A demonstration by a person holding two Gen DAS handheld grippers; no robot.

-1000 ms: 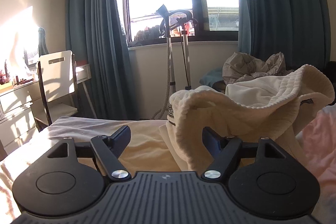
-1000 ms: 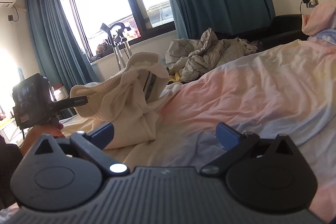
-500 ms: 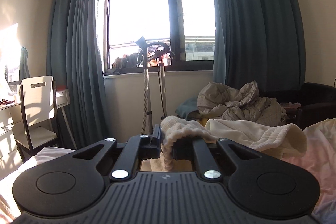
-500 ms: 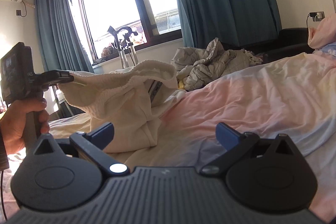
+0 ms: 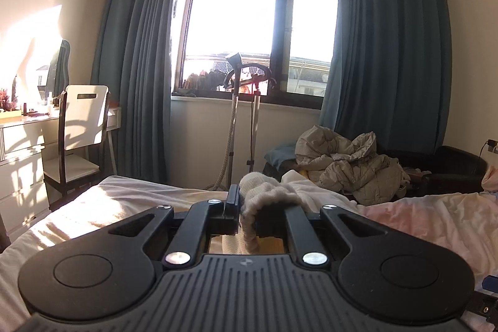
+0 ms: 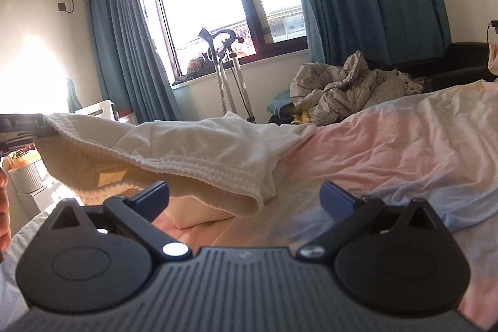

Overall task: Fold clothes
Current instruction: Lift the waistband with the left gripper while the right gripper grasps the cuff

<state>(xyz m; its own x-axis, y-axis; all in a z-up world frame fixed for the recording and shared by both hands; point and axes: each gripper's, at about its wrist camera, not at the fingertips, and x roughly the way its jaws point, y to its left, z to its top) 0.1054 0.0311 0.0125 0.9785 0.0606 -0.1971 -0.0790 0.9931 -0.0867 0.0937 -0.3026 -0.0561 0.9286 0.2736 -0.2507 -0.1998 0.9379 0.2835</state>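
The left gripper (image 5: 247, 209) pinches a cream ribbed garment (image 5: 264, 198) above the bed (image 5: 102, 207). Beyond the bed stand 1 white chair (image 5: 82, 126), a garment steamer (image 5: 236, 120) and a crumpled grey jacket (image 5: 348, 167).

Bed (image 6: 389, 145) — pink-white sheet; cream garment (image 6: 202, 145) partly resting on it, one edge lifted.

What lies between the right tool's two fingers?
Nothing is gripped: the right tool stands open, and the cream garment's ribbed edge lies just beyond, in the right wrist view.
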